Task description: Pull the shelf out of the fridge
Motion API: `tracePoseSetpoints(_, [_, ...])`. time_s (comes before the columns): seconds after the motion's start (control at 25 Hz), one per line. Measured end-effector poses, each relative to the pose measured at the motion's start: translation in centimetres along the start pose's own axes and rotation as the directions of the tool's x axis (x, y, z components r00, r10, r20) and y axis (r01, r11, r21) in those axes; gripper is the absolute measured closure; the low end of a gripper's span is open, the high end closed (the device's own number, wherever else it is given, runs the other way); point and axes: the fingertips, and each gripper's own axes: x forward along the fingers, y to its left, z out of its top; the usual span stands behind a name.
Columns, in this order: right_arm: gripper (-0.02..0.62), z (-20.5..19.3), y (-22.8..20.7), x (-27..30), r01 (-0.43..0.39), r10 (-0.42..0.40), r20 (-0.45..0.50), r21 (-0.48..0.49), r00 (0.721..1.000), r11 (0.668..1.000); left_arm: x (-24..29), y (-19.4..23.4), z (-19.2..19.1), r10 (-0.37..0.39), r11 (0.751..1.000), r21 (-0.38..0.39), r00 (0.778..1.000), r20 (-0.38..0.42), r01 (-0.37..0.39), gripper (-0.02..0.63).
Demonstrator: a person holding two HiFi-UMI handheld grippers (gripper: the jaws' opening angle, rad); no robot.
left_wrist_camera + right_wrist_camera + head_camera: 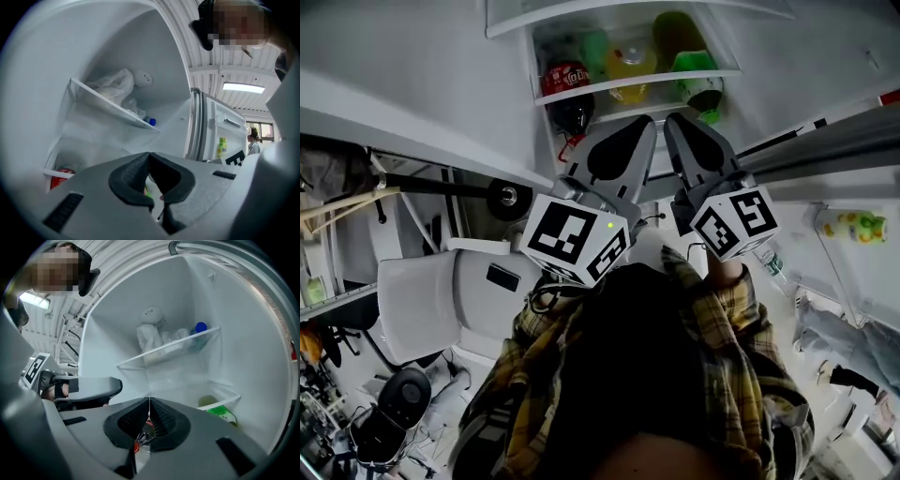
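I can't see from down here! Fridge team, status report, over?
Left gripper and right gripper shut, empty. Shelf in fridge, not pulled yet. Red-label bottle and green bottle crowd its front edge.

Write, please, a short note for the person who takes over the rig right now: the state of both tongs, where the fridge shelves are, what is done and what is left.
Left tongs: shut, nothing between them, pointing into the open fridge.
Right tongs: shut, empty, beside the left ones.
Upper shelf, with a plastic bag and a blue-capped bottle: seated in the fridge.
Lower shelf, by the drink bottles: also looks fully in.
Done: fridge open, tongs in front of the shelves.
Left: open the tongs, grip a shelf's front edge, pull it out.
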Motion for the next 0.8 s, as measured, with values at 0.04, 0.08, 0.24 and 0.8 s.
tracePoseSetpoints(0.04, [0.575, 0.2, -0.3, 0.0, 0.003, -0.003, 0.003, -0.001, 1.0, 1.0, 0.2, 0.0, 0.1, 0.001, 1.0, -0.001, 1.0, 0.002, -0.001, 0.603])
tracePoseSetpoints(0.08, [0.575, 0.4, -0.6, 0.0, 0.004, -0.004, 0.006, -0.002, 1.0, 1.0, 0.5, 0.1, 0.2, 0.005, 1.0, -0.002, 1.0, 0.004, -0.005, 0.603])
tracePoseSetpoints(0.24, [0.575, 0.8, -2.0, 0.6, -0.006, 0.006, 0.003, -0.005, 1.0, 1.0, 1.4, 1.0, 0.4, 0.039, 0.999, -0.011, 0.999, 0.012, -0.039, 0.603])
tracePoseSetpoints(0.8, [0.575, 1.3, -5.9, 3.0, -0.127, 0.13, -0.019, 0.114, 0.991, 0.985, 5.3, 3.2, -0.2, 0.163, 0.986, -0.051, 0.986, 0.021, -0.162, 0.602])
